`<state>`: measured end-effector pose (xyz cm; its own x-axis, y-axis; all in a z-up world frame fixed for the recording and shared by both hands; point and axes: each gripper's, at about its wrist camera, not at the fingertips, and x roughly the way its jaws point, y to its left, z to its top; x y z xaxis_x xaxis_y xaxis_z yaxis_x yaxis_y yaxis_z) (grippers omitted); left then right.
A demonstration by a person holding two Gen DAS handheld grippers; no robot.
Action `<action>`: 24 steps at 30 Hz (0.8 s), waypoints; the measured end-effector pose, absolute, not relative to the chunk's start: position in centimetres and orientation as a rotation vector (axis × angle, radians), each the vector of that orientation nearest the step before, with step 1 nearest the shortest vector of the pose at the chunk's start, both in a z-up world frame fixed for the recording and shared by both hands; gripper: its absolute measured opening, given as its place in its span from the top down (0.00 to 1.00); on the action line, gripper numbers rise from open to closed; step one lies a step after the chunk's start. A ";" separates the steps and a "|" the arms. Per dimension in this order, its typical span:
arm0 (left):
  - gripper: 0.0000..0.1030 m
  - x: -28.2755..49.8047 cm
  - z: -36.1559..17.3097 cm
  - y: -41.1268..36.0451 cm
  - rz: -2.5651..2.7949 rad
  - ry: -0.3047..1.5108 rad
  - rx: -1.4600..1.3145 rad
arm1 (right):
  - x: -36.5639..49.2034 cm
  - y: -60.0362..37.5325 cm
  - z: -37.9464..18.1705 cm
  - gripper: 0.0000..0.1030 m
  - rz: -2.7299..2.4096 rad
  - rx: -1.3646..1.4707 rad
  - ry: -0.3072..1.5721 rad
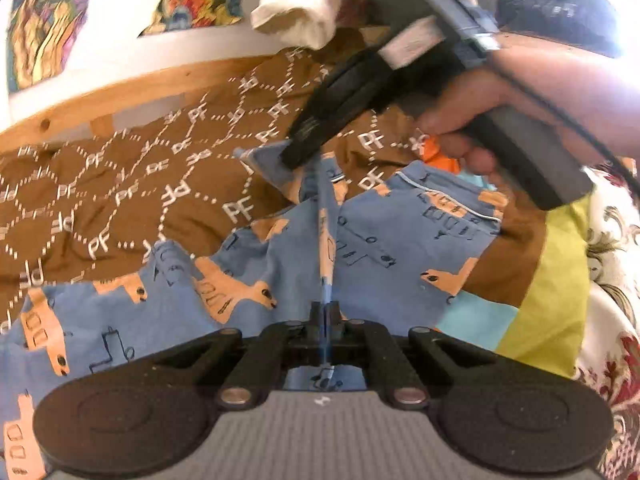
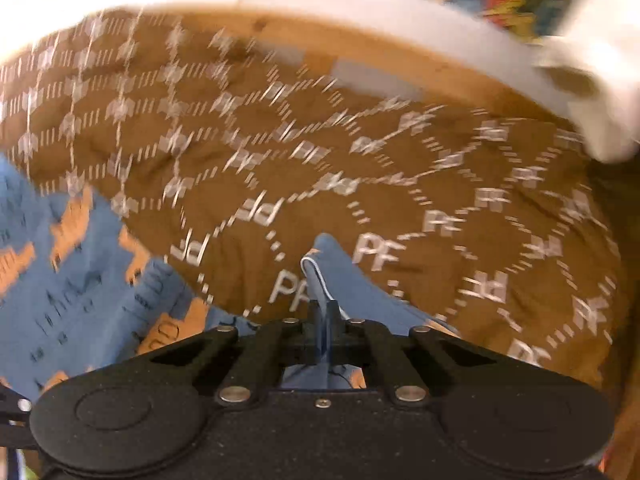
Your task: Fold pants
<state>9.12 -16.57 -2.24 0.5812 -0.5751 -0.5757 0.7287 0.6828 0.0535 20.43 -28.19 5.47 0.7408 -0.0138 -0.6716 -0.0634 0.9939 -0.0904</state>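
The pants [image 1: 280,276] are blue with orange vehicle prints and lie on a brown bedspread [image 1: 120,184] marked "PF". My left gripper [image 1: 326,312] is shut on an edge of the pants, and a taut fold runs from it up to my right gripper [image 1: 298,160], which is shut on the far corner of the same edge. In the right wrist view my right gripper [image 2: 325,312] pinches a blue corner with white piping, lifted above the bedspread [image 2: 400,184]. The rest of the pants [image 2: 72,272] hangs at the left. That view is motion-blurred.
A wooden bed frame [image 1: 132,84] and white wall run along the far side. A cream cloth [image 1: 300,4] hangs at the top. A yellow-green and turquoise cloth [image 1: 548,288] and a floral fabric [image 1: 616,280] lie at the right.
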 end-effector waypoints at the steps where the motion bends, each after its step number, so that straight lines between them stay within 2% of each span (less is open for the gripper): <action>1: 1.00 8.8 -2.0 -16.5 -0.793 0.544 0.311 | 19.2 -28.8 5.9 1.00 0.009 -0.077 0.713; 6: 1.00 7.2 -1.7 -16.8 -0.875 0.512 0.390 | 11.4 -33.3 7.6 1.00 -0.143 0.162 0.610; 12: 0.99 7.3 -3.1 -17.7 -0.967 0.589 0.445 | 4.9 -34.9 3.3 0.99 -0.305 0.381 0.635; 14: 0.96 8.2 -3.0 -17.5 -1.009 0.642 0.410 | 3.8 -35.2 1.4 0.91 -0.343 0.451 0.649; 15: 0.92 8.7 -2.7 -17.2 -1.026 0.660 0.388 | 3.3 -35.3 0.7 0.86 -0.353 0.475 0.649; 17: 0.84 9.9 -2.1 -17.1 -1.062 0.689 0.360 | 2.4 -34.9 0.2 0.71 -0.367 0.463 0.638; 18: 0.69 10.4 -1.8 -17.1 -1.071 0.694 0.348 | 2.0 -34.7 0.2 0.65 -0.372 0.433 0.631; 19: 0.48 10.9 -1.4 -17.3 -1.073 0.694 0.332 | 1.8 -34.5 0.3 0.55 -0.376 0.400 0.628; 20: 0.40 11.6 -0.9 -17.5 -1.070 0.688 0.311 | 1.6 -34.1 0.3 0.47 -0.381 0.353 0.625; 22: 0.37 13.0 0.1 -18.3 -1.073 0.675 0.282 | 1.5 -32.9 0.6 0.37 -0.390 0.212 0.622; 24: 0.37 14.6 0.7 -19.6 -1.068 0.662 0.278 | 0.9 -31.7 0.7 0.35 -0.394 0.055 0.616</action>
<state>14.58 -19.60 0.72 0.3133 -0.7166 -0.6231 0.8767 0.4704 -0.1002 0.92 -31.65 0.68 0.7440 -0.3435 -0.5731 0.3762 0.9242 -0.0657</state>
